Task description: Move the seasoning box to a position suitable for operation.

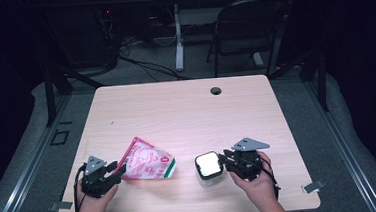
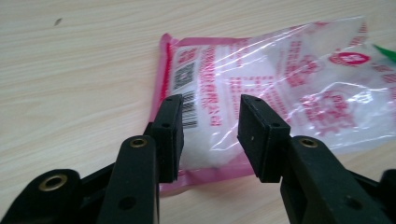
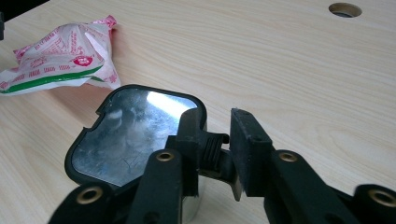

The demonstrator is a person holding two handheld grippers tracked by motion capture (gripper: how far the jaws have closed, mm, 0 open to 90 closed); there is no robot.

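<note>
A puffed pink-and-white plastic bag (image 1: 147, 161) with a green stripe lies on the wooden table (image 1: 186, 111) at the front left. My left gripper (image 1: 118, 169) is at its left end. In the left gripper view the barcode end of the bag (image 2: 280, 84) shows between the gripper's (image 2: 210, 121) jaws, which stand apart from it. A clear container (image 1: 209, 167) with a black-rimmed lid (image 3: 130, 135) stands at the front right. My right gripper (image 1: 223, 161) meets it from the right, its jaws (image 3: 215, 126) closed on the ribbed black latch (image 3: 212, 151) at the lid's edge.
A round cable hole (image 1: 216, 90) sits near the table's far edge. A folding chair (image 1: 250, 26) and a desk leg stand beyond the table. In the right gripper view the bag (image 3: 60, 56) lies to the upper left of the lid.
</note>
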